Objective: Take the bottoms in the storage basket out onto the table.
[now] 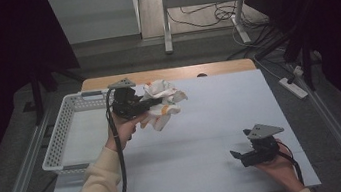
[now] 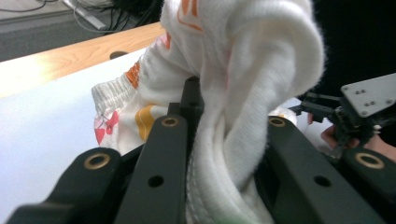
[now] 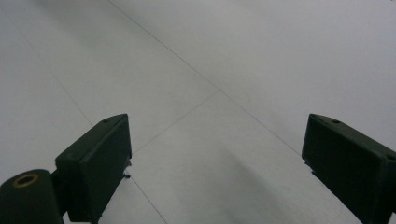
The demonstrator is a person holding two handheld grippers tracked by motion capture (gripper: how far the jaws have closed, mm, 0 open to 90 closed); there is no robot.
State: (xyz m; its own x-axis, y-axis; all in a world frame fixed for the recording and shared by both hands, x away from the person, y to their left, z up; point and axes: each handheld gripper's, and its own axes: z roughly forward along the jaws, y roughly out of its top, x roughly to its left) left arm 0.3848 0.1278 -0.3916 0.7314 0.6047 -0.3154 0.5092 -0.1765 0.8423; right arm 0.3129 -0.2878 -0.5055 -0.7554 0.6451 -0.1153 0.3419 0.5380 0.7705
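Note:
A bunched white cloth [image 1: 163, 104] with orange and pink print hangs in the air by the basket's right end. My left gripper [image 1: 145, 106] is shut on it; in the left gripper view the thick white folds of the cloth [image 2: 243, 93] bulge out between the two black jaws of the left gripper [image 2: 219, 140]. My right gripper [image 1: 237, 156] rests low over the white table near the front right, held by a hand. In the right gripper view the right gripper [image 3: 215, 154] stands open wide, bare table surface between its jaws.
A white plastic basket [image 1: 64, 126] sits at the table's left side. The white mat [image 1: 212, 120] covers the wooden table [image 1: 170, 73], whose far edge shows. Table legs and cables [image 1: 207, 15] lie on the floor beyond. The right gripper's grey plate [image 2: 369, 93] appears in the left gripper view.

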